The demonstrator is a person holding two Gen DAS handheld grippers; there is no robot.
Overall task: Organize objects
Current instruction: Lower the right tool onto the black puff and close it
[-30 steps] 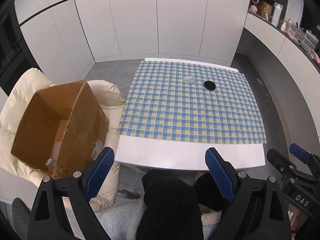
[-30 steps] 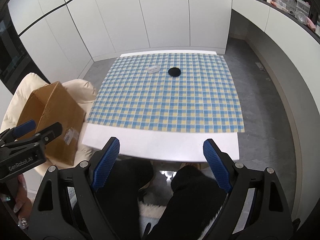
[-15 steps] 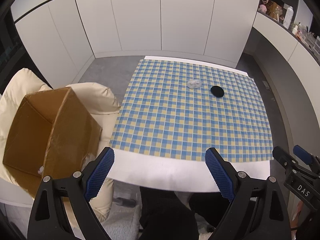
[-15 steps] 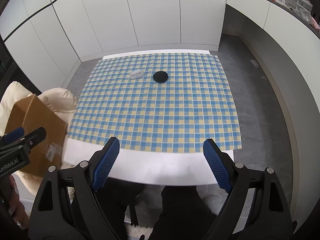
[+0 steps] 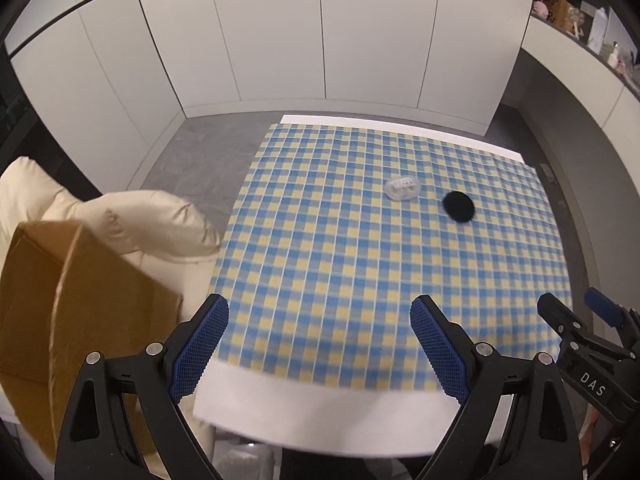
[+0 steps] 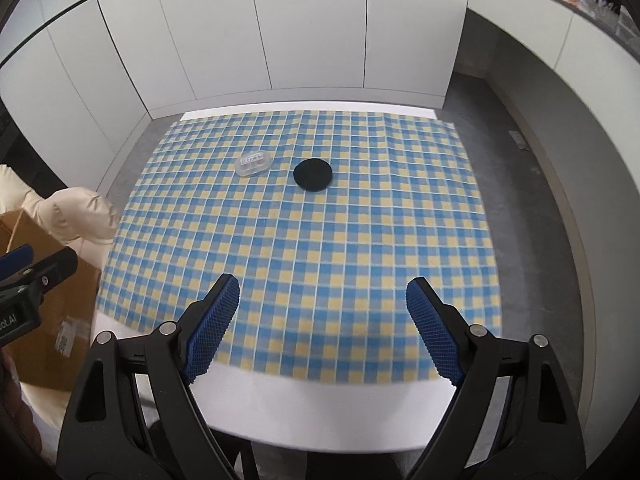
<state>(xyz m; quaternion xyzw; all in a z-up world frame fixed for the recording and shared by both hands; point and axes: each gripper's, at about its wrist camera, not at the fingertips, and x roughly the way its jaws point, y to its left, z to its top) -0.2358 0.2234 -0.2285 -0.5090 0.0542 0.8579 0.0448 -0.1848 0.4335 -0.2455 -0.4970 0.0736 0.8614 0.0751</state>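
Both grippers (fingers apart, empty) face the tablecloth (image 6: 320,240).

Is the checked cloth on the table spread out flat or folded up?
Spread flat: the checked cloth lies open across the table, only faint ripples.

White cabinet panels (image 6: 312,28) fill the top of the frame, grey floor (image 6: 520,184) runs down the right, a cream chair (image 5: 132,224) sits at left.

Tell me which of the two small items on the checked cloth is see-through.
The clear plastic case, lying left of the black round disc in the right wrist view. It is oblong with a white label on top; the disc is opaque black.
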